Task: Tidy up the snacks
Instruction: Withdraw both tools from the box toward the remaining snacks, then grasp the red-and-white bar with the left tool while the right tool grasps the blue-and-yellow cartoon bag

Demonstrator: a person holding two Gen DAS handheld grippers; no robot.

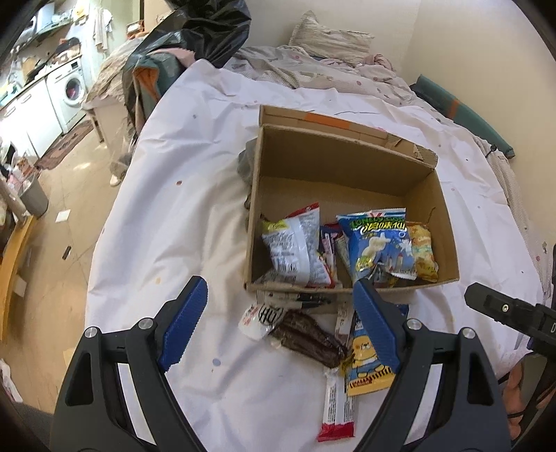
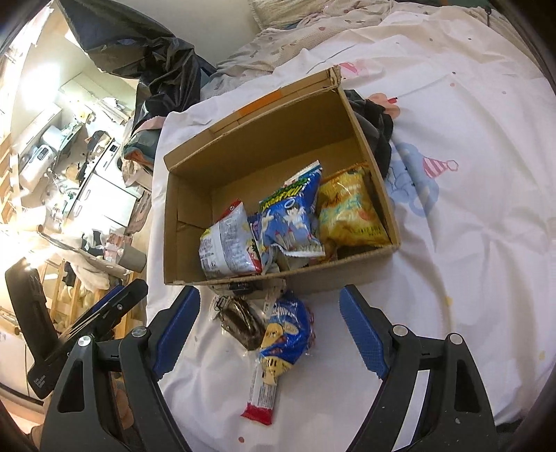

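Observation:
An open cardboard box (image 1: 448,240) (image 2: 187,180) sits on a white bedsheet and holds several snack bags: a silver-white bag (image 1: 295,247) (image 2: 226,243), a blue bag (image 1: 378,243) (image 2: 292,215) and a yellow bag (image 1: 422,250) (image 2: 347,208). In front of the box lie loose snacks: a dark brown wrapped cake (image 1: 305,333) (image 2: 243,321), a blue-yellow packet (image 1: 365,361) (image 2: 283,333) and a red-white bar (image 1: 338,406) (image 2: 262,393). My left gripper (image 1: 281,288) is open and empty above the loose snacks. My right gripper (image 2: 269,295) is open and empty above them too; its body shows in the left wrist view (image 1: 504,309).
The white sheet (image 1: 173,226) (image 2: 469,243) covers the bed. A dark garment (image 2: 375,118) lies against the box's far side. A black plastic bag (image 1: 194,31) and pillow (image 1: 330,38) lie at the bed's head. A kitchen with a washing machine (image 1: 71,87) lies left, beyond the bed edge.

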